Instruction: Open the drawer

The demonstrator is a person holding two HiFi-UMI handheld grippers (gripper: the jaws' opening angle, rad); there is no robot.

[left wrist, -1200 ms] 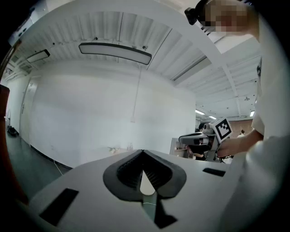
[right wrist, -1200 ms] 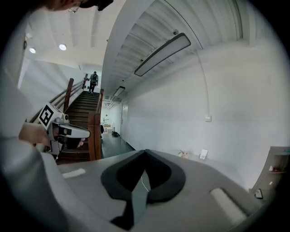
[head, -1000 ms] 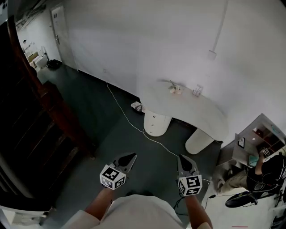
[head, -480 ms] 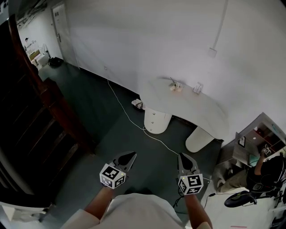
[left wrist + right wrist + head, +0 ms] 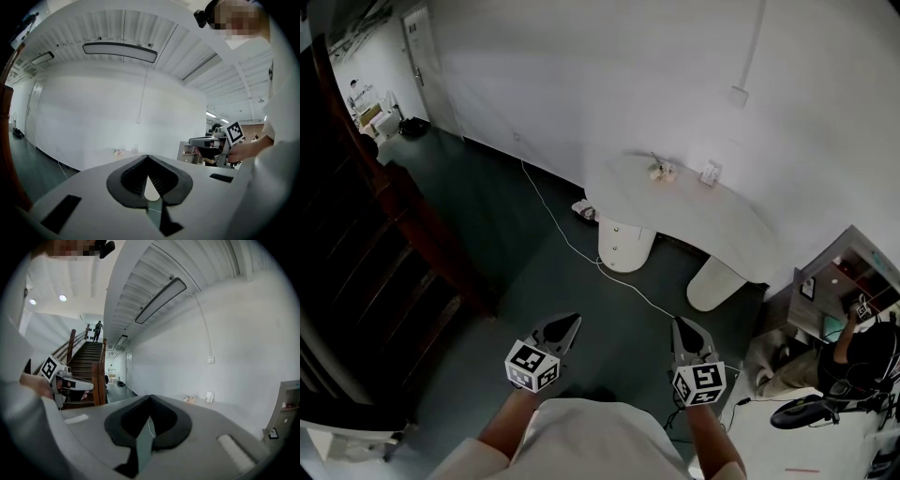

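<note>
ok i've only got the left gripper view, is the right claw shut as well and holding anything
observer: right claw is shut, nothing between its jaws.
operator: where's the drawer, my claw body blocks the floor
observer: head view shows a rounded drawer pedestal under the white table, straight ahead.
operator: anything on the floor on the way
observer: a white cable runs across the dark floor from the wall past the pedestal.

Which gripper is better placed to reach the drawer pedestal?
Left, narrowly. The white round drawer pedestal shows its knobs left of centre, toward the left gripper; the right gripper stands nearer the plain white leg. Both are shut, empty, distant.
</note>
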